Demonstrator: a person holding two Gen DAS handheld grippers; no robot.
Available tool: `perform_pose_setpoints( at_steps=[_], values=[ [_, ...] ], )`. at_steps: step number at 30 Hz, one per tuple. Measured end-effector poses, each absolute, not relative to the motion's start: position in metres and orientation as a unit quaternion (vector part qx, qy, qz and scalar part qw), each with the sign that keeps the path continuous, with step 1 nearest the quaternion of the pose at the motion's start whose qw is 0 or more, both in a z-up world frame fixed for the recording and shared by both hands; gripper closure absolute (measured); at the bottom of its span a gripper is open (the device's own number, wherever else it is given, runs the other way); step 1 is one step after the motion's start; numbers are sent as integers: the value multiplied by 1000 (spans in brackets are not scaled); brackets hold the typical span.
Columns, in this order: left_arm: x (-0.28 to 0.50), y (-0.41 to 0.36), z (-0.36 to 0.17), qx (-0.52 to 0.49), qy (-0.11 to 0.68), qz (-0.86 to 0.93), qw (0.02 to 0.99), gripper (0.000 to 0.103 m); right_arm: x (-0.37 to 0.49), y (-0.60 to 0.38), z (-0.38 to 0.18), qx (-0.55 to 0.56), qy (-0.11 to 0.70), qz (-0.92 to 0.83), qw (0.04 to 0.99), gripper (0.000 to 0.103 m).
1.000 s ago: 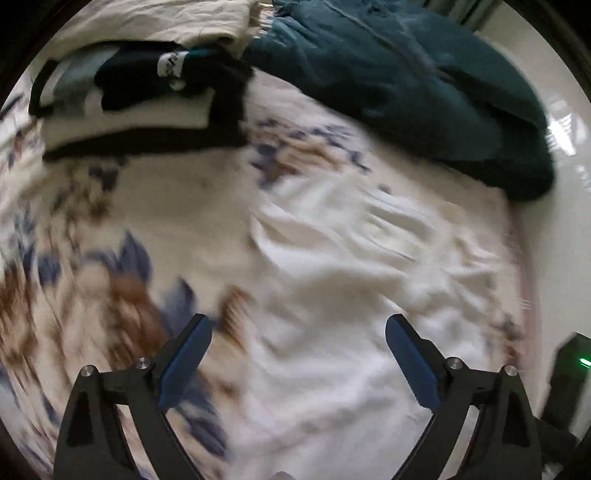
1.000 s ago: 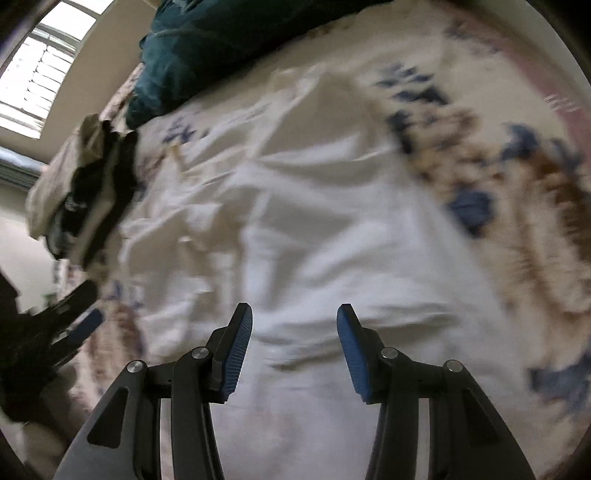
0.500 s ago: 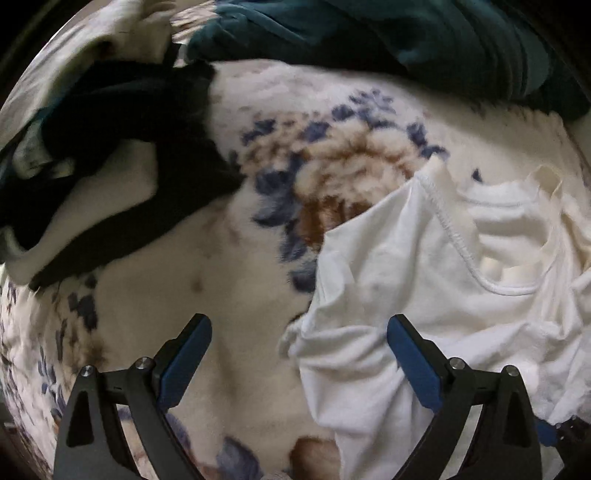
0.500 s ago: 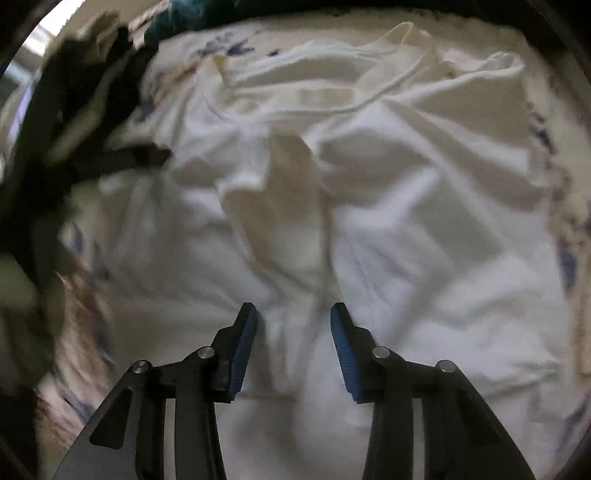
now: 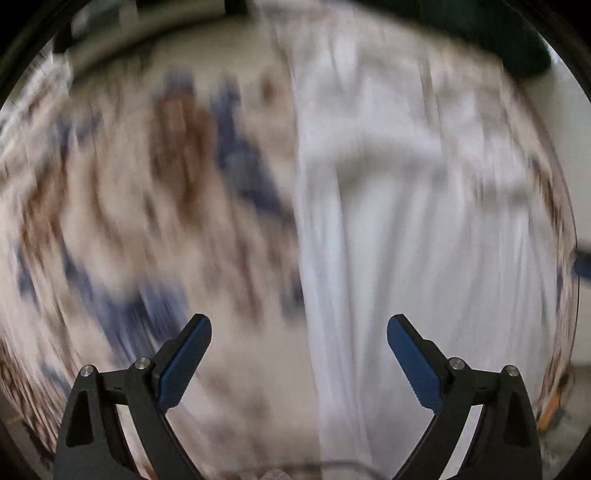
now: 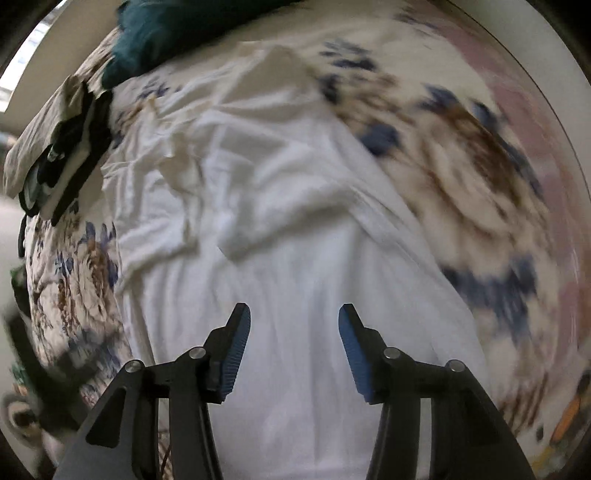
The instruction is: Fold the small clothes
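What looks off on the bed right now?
The white shirt lies crumpled and unfolded on the floral bedspread, with creases bunched toward its upper left. Both the left gripper and the right gripper are open and empty. The left view is badly motion-blurred.

White garment, plain, no print. Bedspread: cream w/ blue + brown floral. Teal fabric at 11 o'clock in right view. Black/white/cream clothes pile at 9–10 o'clock. Gripper pads blue, frames black.
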State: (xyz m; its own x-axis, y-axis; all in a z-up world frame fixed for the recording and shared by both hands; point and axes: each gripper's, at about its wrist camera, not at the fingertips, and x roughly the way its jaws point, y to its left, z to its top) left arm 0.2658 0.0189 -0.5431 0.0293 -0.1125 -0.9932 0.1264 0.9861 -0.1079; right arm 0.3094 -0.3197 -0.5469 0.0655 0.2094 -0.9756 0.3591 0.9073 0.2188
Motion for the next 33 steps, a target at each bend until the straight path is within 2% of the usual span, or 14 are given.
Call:
perform_pose_setpoints(
  at_steps=[4,8,14,17,20,25,33],
  values=[
    [207,21,-557,21,720,-87,688,5,258,-337,-532,261,702,-51,660,47],
    [190,39,-541,34,713,-67,697,5,204,-311,-518,281,738,2,614,47],
    [193,51,-447,14,660,-65,748,5,149,-311,-463,275,743,-14,610,47],
    [204,25,-408,23,637,-74,767,5,146,-342,-423,264,730,-38,629,37],
    [219,-22,-393,7,628,-93,772,5,159,-393,-392,246,723,-50,644,37],
    [217,-143,-419,-15,648,-138,749,5,205,-476,-384,185,708,-53,680,37],
    [160,-330,-514,-27,720,-161,675,7,296,-588,-461,106,718,7,688,37]
  ],
)
